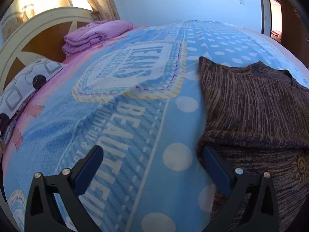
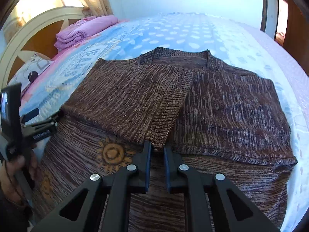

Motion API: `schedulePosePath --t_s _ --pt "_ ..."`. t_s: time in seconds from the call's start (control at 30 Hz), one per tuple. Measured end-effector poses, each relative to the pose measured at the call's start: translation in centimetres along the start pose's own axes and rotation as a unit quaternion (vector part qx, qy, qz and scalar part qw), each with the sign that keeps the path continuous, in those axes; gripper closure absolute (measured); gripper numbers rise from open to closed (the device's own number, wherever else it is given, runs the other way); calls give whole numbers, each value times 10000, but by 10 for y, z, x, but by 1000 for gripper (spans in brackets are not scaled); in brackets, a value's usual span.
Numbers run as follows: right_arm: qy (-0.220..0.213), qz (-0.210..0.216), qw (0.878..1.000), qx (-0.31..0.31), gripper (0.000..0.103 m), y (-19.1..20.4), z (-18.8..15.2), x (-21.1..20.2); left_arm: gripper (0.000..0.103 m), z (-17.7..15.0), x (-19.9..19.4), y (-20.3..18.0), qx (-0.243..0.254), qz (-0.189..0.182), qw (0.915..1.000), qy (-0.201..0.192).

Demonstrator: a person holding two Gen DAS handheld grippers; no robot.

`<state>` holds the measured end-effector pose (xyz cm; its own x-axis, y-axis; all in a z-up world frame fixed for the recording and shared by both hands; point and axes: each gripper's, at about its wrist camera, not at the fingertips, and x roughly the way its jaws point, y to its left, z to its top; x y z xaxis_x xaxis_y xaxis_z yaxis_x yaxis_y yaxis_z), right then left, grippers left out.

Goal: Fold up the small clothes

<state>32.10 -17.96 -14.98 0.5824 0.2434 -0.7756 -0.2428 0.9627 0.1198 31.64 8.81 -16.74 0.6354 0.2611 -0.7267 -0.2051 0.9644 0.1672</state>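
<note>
A brown striped knit sweater (image 2: 222,106) lies flat on the blue dotted blanket (image 2: 173,34), collar away from me, an orange sun motif (image 2: 113,152) on its lower part. Its left side is folded over as a flap (image 2: 131,100) with a ribbed hem. My right gripper (image 2: 157,148) has its jaws nearly together, pinching the flap's lower corner. My left gripper (image 1: 152,154) stands wide open over the blanket, its right finger (image 1: 210,160) at the left edge of the sweater (image 1: 251,106). The right wrist view shows that left gripper (image 2: 45,115) at the sweater's left edge.
A folded pink quilt (image 1: 96,36) and a patterned pillow (image 1: 25,89) lie by the cream headboard (image 1: 38,23) at the far left. A doorway (image 1: 274,17) opens at the far right. A hand (image 2: 11,174) holds the left gripper's handle.
</note>
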Motion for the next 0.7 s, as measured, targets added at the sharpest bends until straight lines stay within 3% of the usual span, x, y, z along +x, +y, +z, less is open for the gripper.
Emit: schedulePosePath --t_s 0.13,0.23,0.4,0.47,0.6,0.63,0.7 --pt "-261 -236 9994 -27 65 -3 2 -17 0 -7 -13 17 -312 104 9995 6" --pt "-687 -402 9968 -116 64 -1 6 -37 0 -4 -24 26 -534 237 9980 -233" --pt "-915 -103 9950 -392 64 20 25 -32 0 19 -24 11 -512 69 9982 -289" --pt "-857 -50 9949 -534 64 28 28 -22 0 24 -23 0 -354 61 9987 -362" --pt "-348 -40 9977 -589 64 31 25 9 0 19 6 -26 357 491 9981 -127" --pt "-127 -91 9983 -562 64 31 22 20 0 18 7 -25 367 482 9981 -134" --pt "-208 -117 9982 -546 64 30 18 24 0 17 6 -19 276 398 9988 -107"
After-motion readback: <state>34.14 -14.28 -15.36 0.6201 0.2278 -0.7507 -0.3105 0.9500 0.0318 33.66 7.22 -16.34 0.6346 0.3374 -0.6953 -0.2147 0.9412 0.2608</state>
